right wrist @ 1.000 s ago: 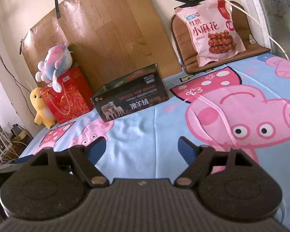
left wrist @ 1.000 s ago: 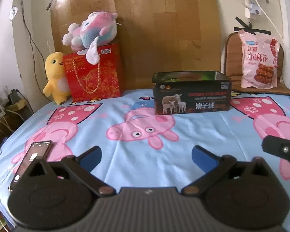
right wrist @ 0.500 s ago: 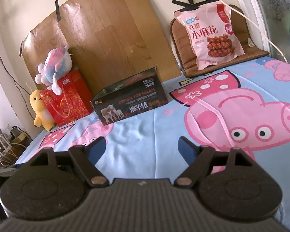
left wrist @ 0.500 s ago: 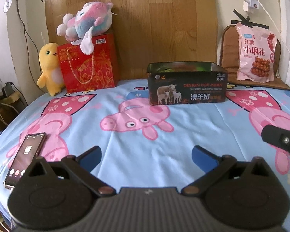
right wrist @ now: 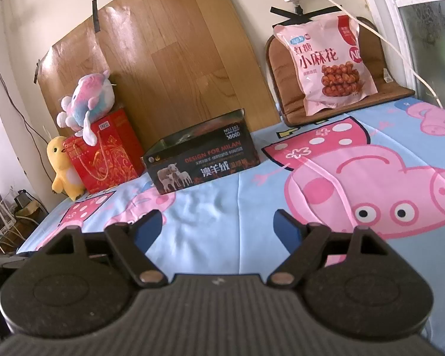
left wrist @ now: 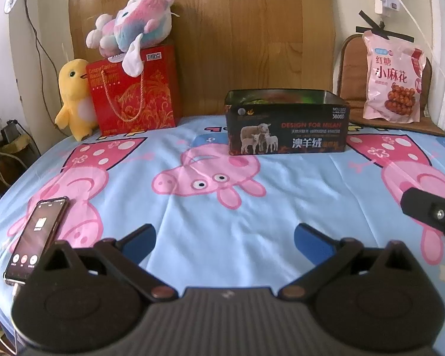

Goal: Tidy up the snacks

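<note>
Above the cartoon-pig bedsheet (left wrist: pixel 252 207) I hold both tongs, left (left wrist: pixel 225 237) and right (right wrist: pixel 218 225), wide open and empty, judging I must next reach the pink snack bag (right wrist: pixel 326 65) leaning on the brown cushion (right wrist: pixel 379 89) beyond the open dark tin box (right wrist: pixel 201 157).

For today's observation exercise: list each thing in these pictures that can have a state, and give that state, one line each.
left gripper: open, empty
right gripper: open, empty
black tin box: lid off, upright
pink snack bag: sealed, leaning against a chair back
red gift bag: upright, plush toy on top
phone: screen lit, lying flat
</note>
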Action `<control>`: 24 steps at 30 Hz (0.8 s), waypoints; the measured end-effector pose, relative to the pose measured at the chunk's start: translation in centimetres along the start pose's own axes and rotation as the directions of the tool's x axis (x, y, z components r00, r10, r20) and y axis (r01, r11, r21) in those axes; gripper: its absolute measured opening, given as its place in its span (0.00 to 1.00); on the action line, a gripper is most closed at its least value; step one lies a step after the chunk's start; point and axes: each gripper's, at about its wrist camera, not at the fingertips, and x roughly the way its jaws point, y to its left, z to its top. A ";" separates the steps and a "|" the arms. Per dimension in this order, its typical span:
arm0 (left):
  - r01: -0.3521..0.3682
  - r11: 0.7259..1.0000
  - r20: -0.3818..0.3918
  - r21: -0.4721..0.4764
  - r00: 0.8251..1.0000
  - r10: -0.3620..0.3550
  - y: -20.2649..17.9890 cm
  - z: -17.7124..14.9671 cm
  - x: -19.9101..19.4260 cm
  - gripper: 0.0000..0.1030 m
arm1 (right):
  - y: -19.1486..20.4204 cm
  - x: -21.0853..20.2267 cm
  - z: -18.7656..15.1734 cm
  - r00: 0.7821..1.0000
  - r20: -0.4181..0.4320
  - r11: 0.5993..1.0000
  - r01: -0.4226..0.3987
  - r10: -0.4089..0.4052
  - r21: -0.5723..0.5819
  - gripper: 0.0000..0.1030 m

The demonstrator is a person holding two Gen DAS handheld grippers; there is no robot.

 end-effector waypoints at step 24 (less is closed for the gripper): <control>-0.104 0.995 0.005 0.010 0.995 0.104 0.3 -0.1 0.4 1.00 | -0.1 0.2 0.0 1.000 -0.009 1.000 -0.005 0.005 -0.004 0.82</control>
